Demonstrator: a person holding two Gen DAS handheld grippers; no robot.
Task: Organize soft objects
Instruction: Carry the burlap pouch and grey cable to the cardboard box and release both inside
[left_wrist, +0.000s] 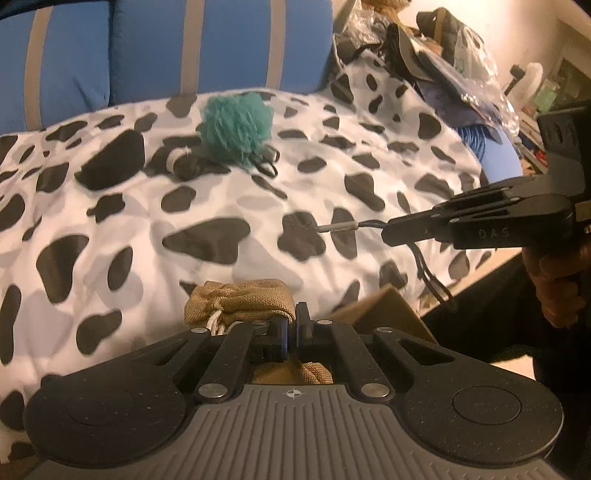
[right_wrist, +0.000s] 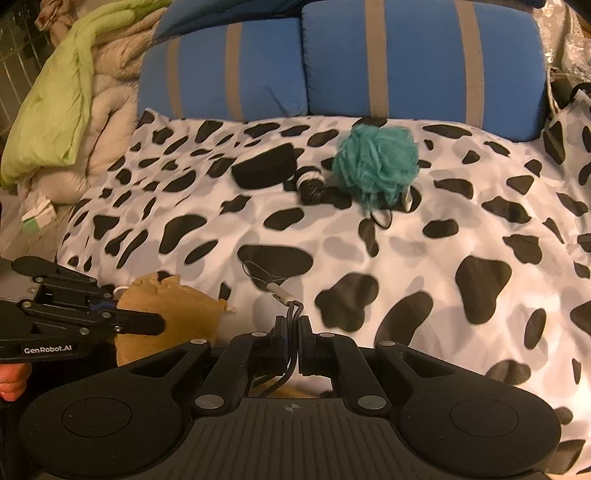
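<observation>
Right wrist view: the right claw (right_wrist: 294, 325) pinches only a thin black cord (right_wrist: 291, 314), which could slip. The left claw (left_wrist: 291, 325), clenched on the burlap pouch (left_wrist: 236, 301), looks steadier.

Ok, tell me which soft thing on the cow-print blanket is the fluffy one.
The teal yarn pom-pom, shaggy and round, near the blue pillows. The black-and-white bundle and black hair ties beside it are smooth.

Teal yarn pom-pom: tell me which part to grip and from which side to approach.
Grip the teal yarn pom-pom across its fluffy middle, coming down from above and the near side. It is a round, loose tuft lying free on the cow-print blanket, so any diameter gives. Avoid its lower edge, where black hair ties and a small black-and-white bundle lie against it.
</observation>
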